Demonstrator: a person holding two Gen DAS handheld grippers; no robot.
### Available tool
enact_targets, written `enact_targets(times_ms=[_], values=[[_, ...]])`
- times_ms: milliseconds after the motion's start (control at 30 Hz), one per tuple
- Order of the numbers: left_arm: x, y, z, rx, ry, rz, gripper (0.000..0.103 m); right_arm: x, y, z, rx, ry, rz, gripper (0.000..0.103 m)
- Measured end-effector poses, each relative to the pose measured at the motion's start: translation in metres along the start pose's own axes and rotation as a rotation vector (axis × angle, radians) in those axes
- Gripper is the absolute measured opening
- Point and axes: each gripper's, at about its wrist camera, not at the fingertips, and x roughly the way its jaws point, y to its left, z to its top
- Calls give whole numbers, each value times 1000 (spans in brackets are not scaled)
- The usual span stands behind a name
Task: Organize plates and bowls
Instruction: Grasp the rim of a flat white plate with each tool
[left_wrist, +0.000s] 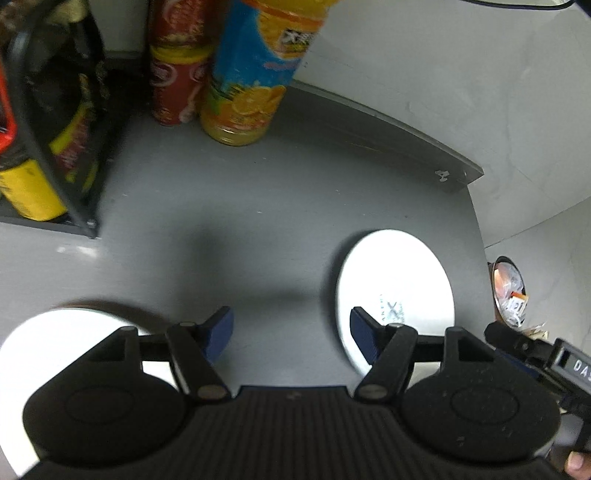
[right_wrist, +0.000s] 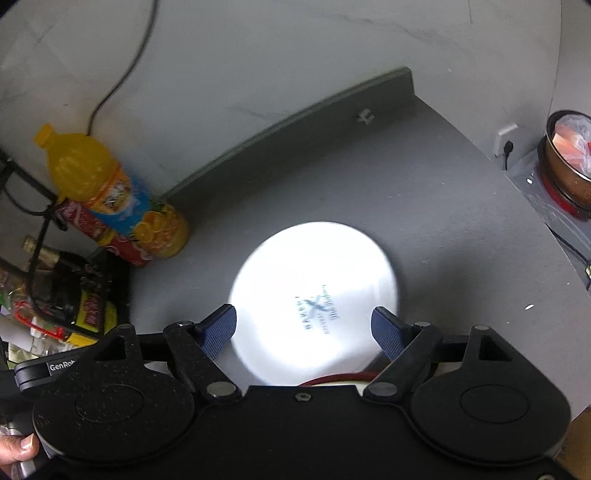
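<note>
Nearest your left camera is the left gripper (left_wrist: 291, 328): its blue-padded jaws stand wide apart with only bare grey counter (left_wrist: 258, 206) between them, gripping nothing. Just past its right pad lies a white plate (left_wrist: 402, 273), upside down with a printed maker's mark on its base; the pad overlaps the plate's near-left rim in the view, but you cannot tell whether it touches. The plate sits close to the counter's right edge. A second white dish (left_wrist: 70, 328) lies behind the gripper's left side, by the counter's near-left area, largely hidden by the gripper body.

In your right camera, the right gripper (right_wrist: 304, 325) is likewise wide and empty. The same upside-down plate (right_wrist: 314, 273) lies straight ahead of it, its near part falling between the two pads, neither pad pressing on it. Below the plate's near rim a sliver of a red-rimmed dish (right_wrist: 332, 380) peeks out from under the gripper body.

At the counter's back-left corner stand an orange juice bottle (left_wrist: 255, 85) and a red bottle (left_wrist: 177, 74), touching one another, with a black wire rack (left_wrist: 48, 122) of packets beside them on the left. Beyond the counter's right edge a bin (right_wrist: 569, 155) holds a plastic bag. Your fingers (right_wrist: 18, 446) show at the lower left edge of the right view.
</note>
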Motion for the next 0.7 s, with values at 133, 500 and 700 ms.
enact_targets(times_ms=[133, 500, 700], values=[[19, -7, 0, -45, 6, -6, 68, 13, -18, 9, 19, 37, -8, 80], [62, -15, -8, -151, 12, -19, 68, 56, -45, 31, 23, 135, -13, 72], [78, -16, -14, -189, 30, -19, 61, 80, -52, 37, 12, 211, -14, 64]])
